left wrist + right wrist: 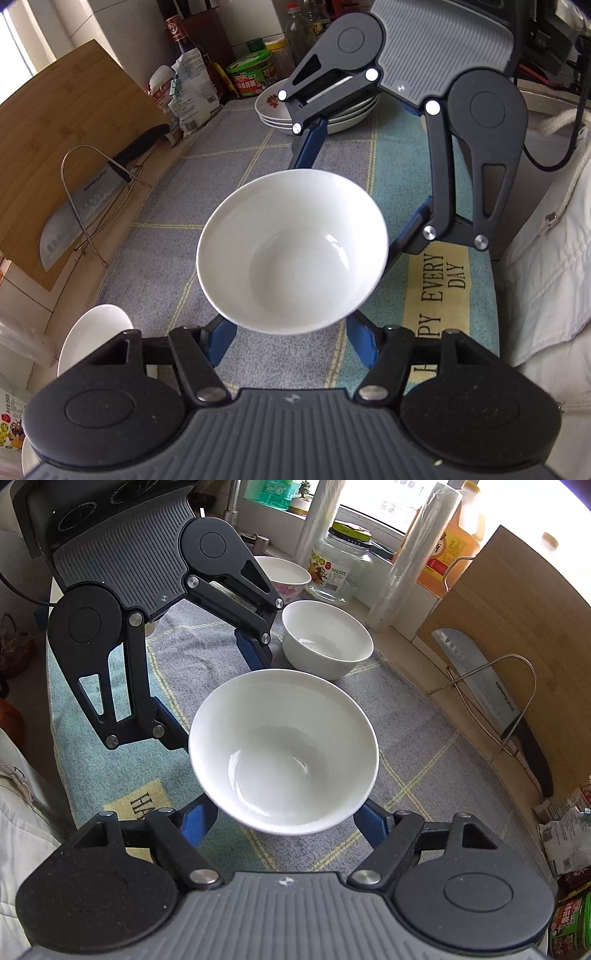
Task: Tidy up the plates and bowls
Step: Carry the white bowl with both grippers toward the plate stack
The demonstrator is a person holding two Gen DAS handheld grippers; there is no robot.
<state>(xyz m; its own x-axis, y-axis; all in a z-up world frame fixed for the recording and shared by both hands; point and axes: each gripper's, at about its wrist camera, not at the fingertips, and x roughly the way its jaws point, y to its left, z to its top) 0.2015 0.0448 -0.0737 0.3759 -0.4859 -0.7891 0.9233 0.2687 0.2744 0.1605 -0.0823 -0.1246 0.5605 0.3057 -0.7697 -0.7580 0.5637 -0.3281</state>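
A plain white bowl (291, 251) hangs a little above the checked cloth (207, 177), held from two opposite sides. My left gripper (291, 334) is shut on its near side, the blue fingers (218, 343) pressing under the rim. From the far side my right gripper (360, 188) grips the same bowl. In the right wrist view the bowl (284, 746) sits between the right gripper's (284, 821) blue fingers (371, 821), with the left gripper (208, 681) opposite. Another white bowl (327, 638) stands on the cloth beyond, and a flowered bowl (284, 572) behind it. Stacked plates (321, 110) lie at the cloth's far end.
A wooden cutting board (66, 147) leans on the wall with a knife (85, 206) in a wire rack. A glass jar (341, 568), cling-film rolls (413, 561) and an oil jug (454, 542) line the window side. Sauce bottles and a green tin (251, 74) stand by the plates.
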